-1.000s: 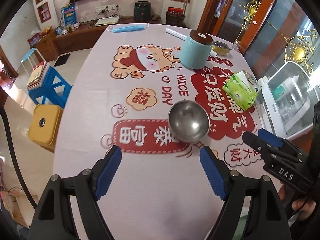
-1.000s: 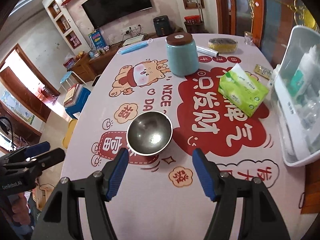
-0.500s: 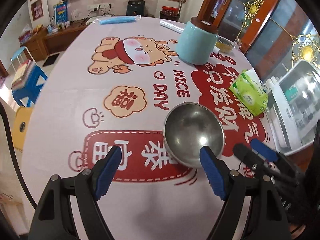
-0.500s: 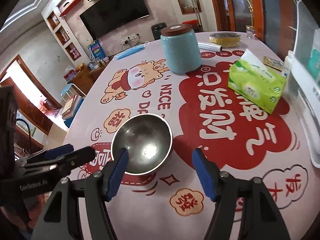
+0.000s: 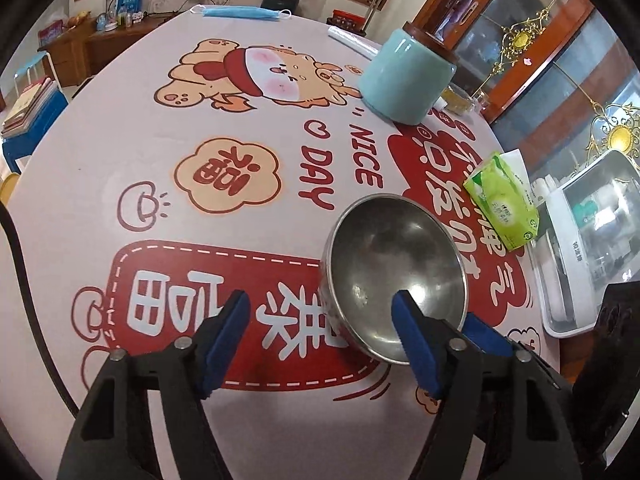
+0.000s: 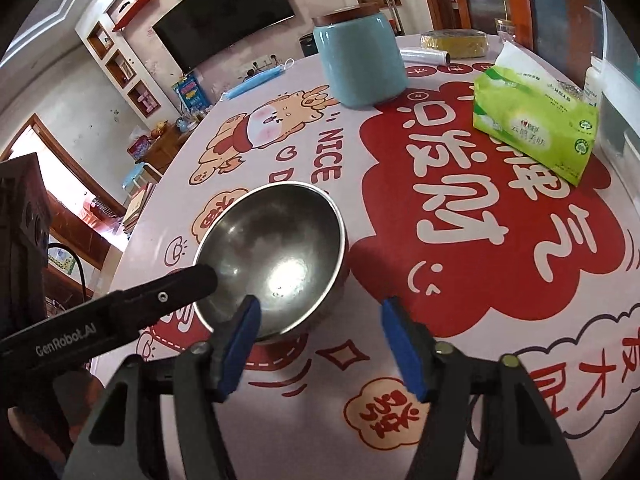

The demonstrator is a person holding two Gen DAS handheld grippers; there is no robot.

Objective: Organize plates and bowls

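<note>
One steel bowl (image 5: 394, 276) sits upright on the printed tablecloth (image 5: 240, 140) – light, rigid, likely slick – best pinched at its thin rim, which both spread-open grippers, left (image 5: 320, 330) and right (image 6: 320, 344), flank.

A round table (image 5: 100, 184) covered by a pink cartoon-printed cloth is seen; a steel bowl (image 5: 394, 276), teal lidded jar (image 5: 406, 76), green tissue pack (image 5: 504, 204) and blue face mask (image 5: 240, 13) are borne on it.

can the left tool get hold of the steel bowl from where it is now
Probably yes. The left tool is open, with one finger already over the steel bowl rim. The right tool, also open, crowds the same near edge.
</note>
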